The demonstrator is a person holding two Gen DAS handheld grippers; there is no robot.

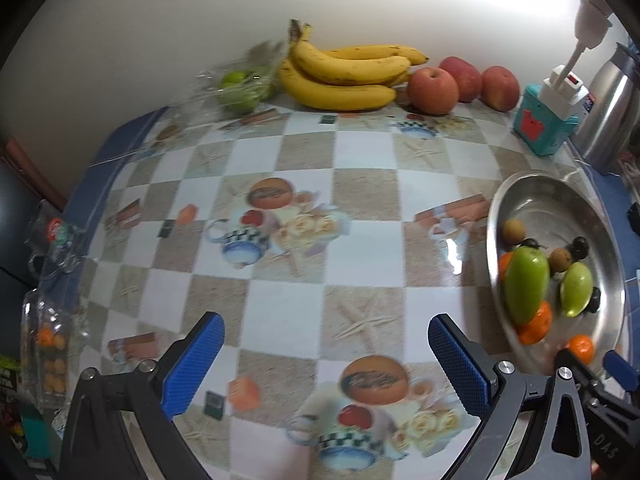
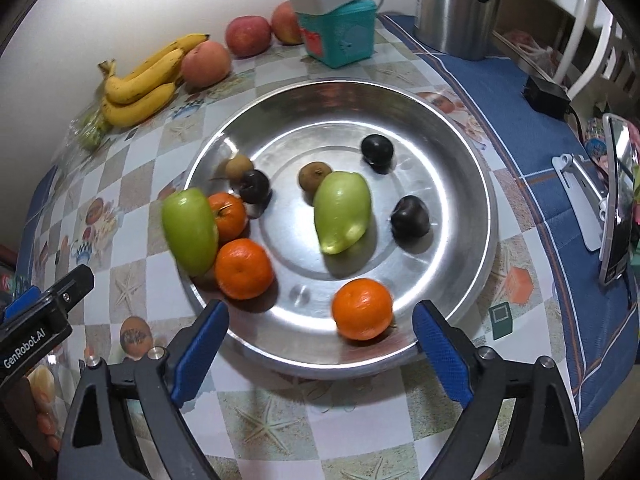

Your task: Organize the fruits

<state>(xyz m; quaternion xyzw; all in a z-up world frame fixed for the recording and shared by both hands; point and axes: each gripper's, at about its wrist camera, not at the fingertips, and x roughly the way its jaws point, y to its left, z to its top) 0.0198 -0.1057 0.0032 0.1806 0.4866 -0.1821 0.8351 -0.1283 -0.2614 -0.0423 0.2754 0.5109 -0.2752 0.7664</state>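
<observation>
A round steel tray [image 2: 452, 128] holds two green fruits [image 2: 341, 210], three oranges [image 2: 362, 309], three dark plums [image 2: 410, 216] and two small brown fruits [image 2: 315, 176]. One green fruit [image 2: 190, 230] leans on the tray's left rim. My right gripper [image 2: 320, 320] stands open over the tray's near edge, the nearest orange between its fingers but untouched. My left gripper [image 1: 326, 336] is open over bare tablecloth, left of the tray [image 1: 520, 188]. Bananas [image 1: 340, 72] and three apples [image 1: 434, 85] lie by the far wall.
A bag of green fruit [image 1: 240, 86] sits left of the bananas. A teal box [image 2: 340, 34] under a white power strip, a steel kettle [image 2: 456, 8] and a phone on a stand [image 2: 618, 200] crowd the right. A clear packet [image 1: 48, 344] hangs at the left edge.
</observation>
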